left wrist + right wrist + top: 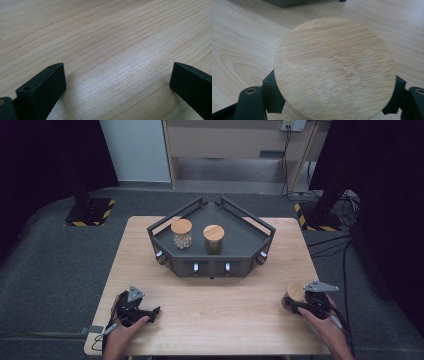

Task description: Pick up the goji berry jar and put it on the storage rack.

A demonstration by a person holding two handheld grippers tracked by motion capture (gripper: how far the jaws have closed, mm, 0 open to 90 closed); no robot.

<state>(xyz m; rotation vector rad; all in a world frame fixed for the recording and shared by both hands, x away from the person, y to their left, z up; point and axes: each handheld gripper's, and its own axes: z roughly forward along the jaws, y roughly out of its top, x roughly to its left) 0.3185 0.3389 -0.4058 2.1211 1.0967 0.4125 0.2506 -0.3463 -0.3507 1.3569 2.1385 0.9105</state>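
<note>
Wooden-lidded jar (335,68) clamped, apparently firmly, in right hand-held gripper (300,306).

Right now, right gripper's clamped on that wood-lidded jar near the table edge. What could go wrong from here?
1. The right gripper grips the jar just under its wooden lid; the glass could slip, or the lid come away, on lifting.
2. The tray has raised rails and already holds two jars; a low carry could clip a rail or knock one.
3. The jar stands close to the table's front right corner; a fumble could send it off.
</note>
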